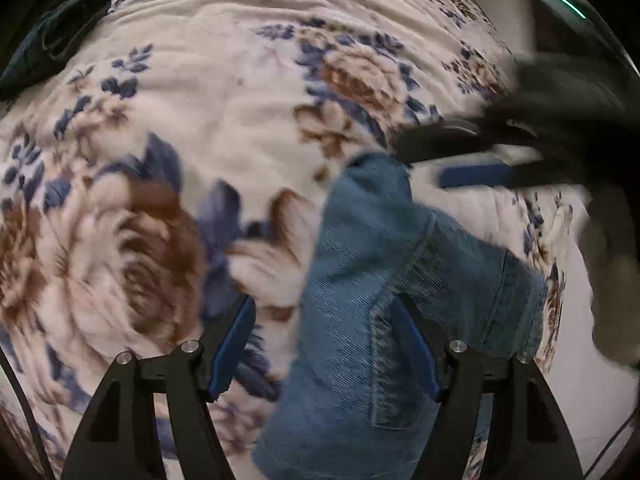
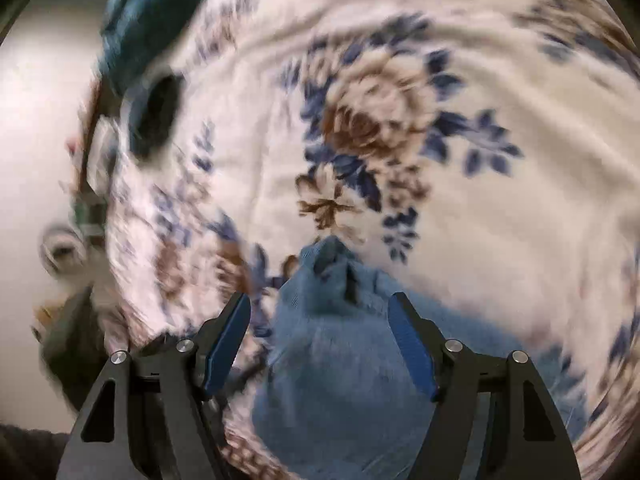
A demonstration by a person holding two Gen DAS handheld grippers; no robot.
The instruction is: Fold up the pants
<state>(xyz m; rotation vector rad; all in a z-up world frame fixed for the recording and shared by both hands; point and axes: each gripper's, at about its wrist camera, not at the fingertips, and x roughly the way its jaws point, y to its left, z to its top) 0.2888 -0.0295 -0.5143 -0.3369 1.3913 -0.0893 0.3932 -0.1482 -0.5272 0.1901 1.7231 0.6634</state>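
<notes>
Looks mid-fold: both the left gripper (image 1: 322, 344) and right gripper (image 2: 318, 344) gape approx. halfway, gripping nothing, over denim pants (image 1: 372, 312) on the floral blanket (image 1: 224, 92) (right-hand edge); next, pinch a hem.

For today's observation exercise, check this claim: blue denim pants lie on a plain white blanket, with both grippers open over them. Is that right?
Not quite. The blanket is not plain: it is cream with large brown and blue flowers, as the left wrist view shows. The rest holds: the denim pants lie on it, and the left gripper and right gripper are open over them.
</notes>
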